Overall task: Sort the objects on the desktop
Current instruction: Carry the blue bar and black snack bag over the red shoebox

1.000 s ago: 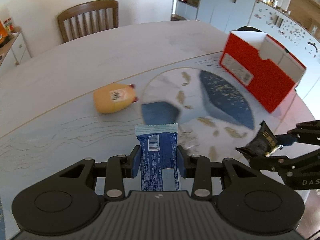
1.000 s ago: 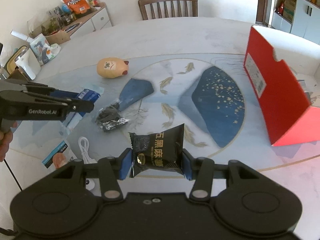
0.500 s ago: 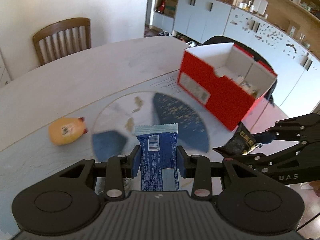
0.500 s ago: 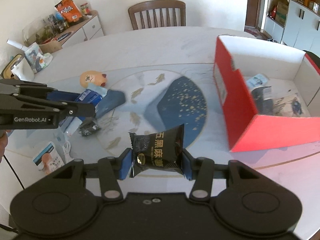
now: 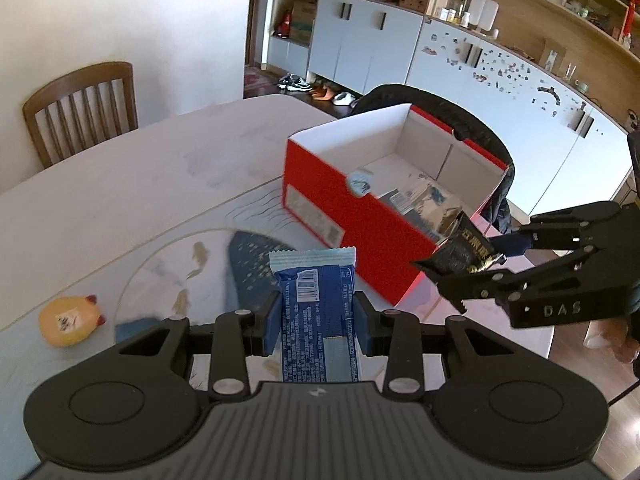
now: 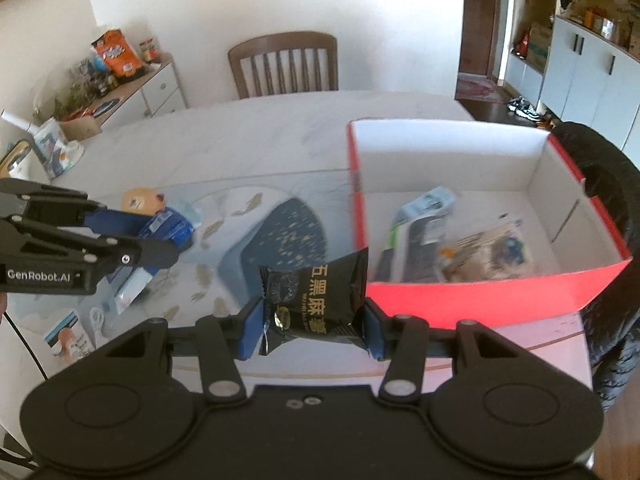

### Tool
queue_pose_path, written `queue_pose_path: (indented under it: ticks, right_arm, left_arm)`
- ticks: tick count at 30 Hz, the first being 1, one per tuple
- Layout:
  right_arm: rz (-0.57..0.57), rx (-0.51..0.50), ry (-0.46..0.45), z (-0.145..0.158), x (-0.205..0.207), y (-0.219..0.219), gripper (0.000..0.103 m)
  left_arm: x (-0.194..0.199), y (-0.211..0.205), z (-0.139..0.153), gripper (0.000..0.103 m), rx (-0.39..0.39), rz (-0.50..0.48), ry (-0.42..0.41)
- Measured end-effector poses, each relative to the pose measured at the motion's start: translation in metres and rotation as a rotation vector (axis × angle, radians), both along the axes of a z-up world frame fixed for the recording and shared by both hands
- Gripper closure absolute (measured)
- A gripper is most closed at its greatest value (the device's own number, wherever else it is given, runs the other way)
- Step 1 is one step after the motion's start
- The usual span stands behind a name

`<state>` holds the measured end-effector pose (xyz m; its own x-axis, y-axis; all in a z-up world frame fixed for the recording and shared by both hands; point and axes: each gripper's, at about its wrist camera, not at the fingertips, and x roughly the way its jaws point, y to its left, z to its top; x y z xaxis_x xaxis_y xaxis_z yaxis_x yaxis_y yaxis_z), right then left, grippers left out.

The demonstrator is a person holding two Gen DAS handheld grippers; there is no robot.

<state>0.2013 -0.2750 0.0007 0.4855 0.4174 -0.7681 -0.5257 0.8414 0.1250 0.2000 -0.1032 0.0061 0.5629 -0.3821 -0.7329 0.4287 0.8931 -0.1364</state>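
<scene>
Glossy foil packet [image 6: 316,300], matt cardboard box [image 6: 480,300]

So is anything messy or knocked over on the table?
Nothing looks spilled or broken. The orange piggy toy lies on its side on the table, and packets sit jumbled in the red box. Both grippers hold their snack packets straight.

red box [image 6: 472,300] contents blurred, items inside unreadable, blue packet [image 5: 316,320] lower end hidden behind left gripper body, black packet [image 6: 316,300] bottom edge hidden between blue pads, small leaflet [image 6: 66,338] print too small
</scene>
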Motion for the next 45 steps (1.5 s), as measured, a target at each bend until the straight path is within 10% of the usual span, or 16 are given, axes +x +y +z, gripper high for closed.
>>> queue_pose_path:
  ticks: [45]
  right_arm:
    - [-0.097, -0.080, -0.017, -0.010, 0.143, -0.120, 0.053]
  left_arm:
    - [0.123, -0.180, 0.001, 0.067, 0.079, -0.103, -0.013]
